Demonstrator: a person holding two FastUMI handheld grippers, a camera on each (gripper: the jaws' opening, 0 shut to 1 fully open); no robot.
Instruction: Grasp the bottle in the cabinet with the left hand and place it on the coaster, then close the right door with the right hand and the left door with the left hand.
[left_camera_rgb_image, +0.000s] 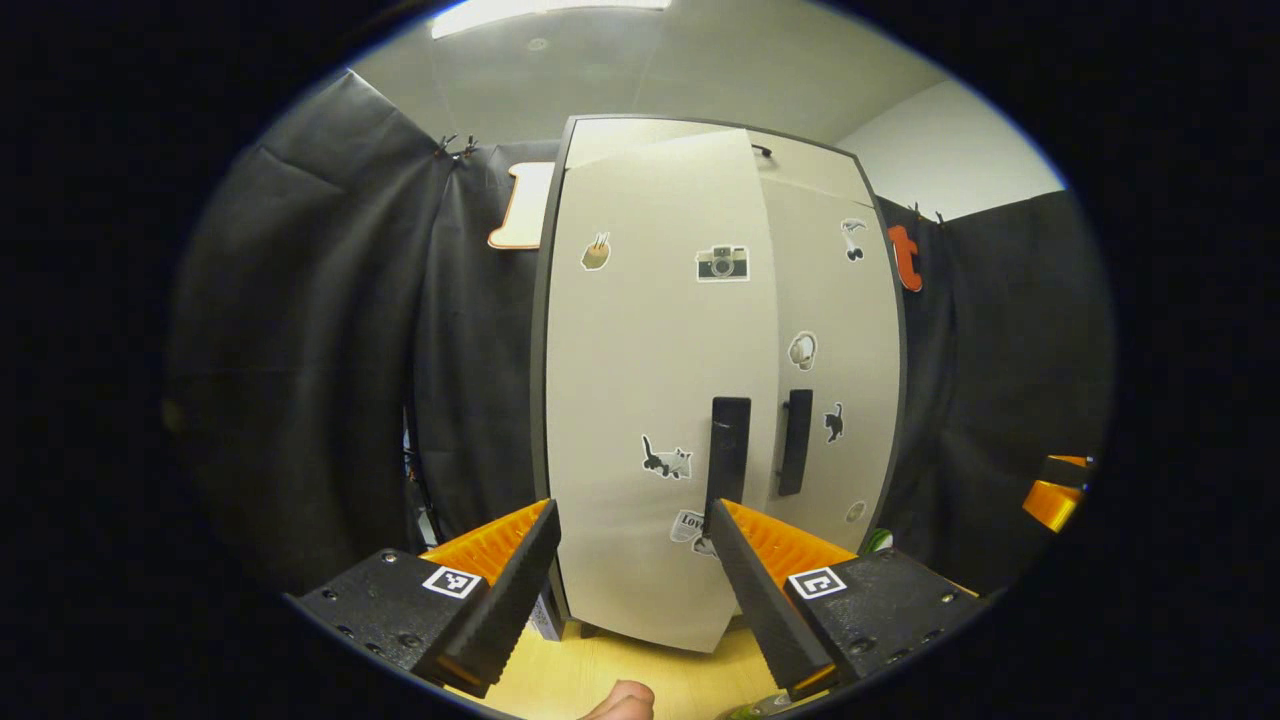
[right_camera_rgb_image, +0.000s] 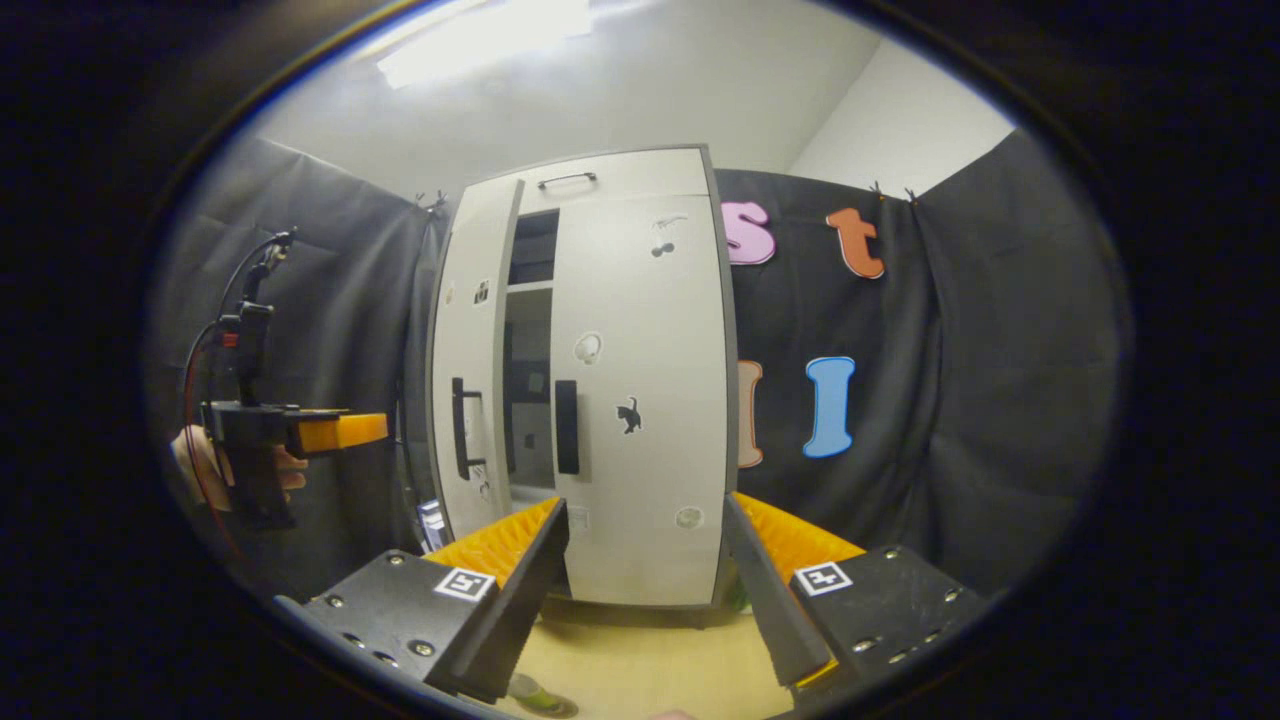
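Right gripper view: left door (right_camera_rgb_image: 465, 385) ajar, light, rigid; push near handle (right_camera_rgb_image: 461, 428); both tongs open, empty

A pale wooden tabletop (right_camera_rgb_image: 650, 660) lies below black cloth (right_camera_rgb_image: 980, 400), white ceiling (right_camera_rgb_image: 650, 90) with a bright light (right_camera_rgb_image: 480, 35).

Both views face cabinet (left_camera_rgb_image: 720, 390) front, near; right view slightly farther, rightward; cabinet shared.

Left gripper (left_camera_rgb_image: 630, 570): ribbed orange fingers with black wedge pads; black screwed blocks bearing square markers; right gripper (right_camera_rgb_image: 645, 570) alike; a red cable (right_camera_rgb_image: 192, 440) trails it.
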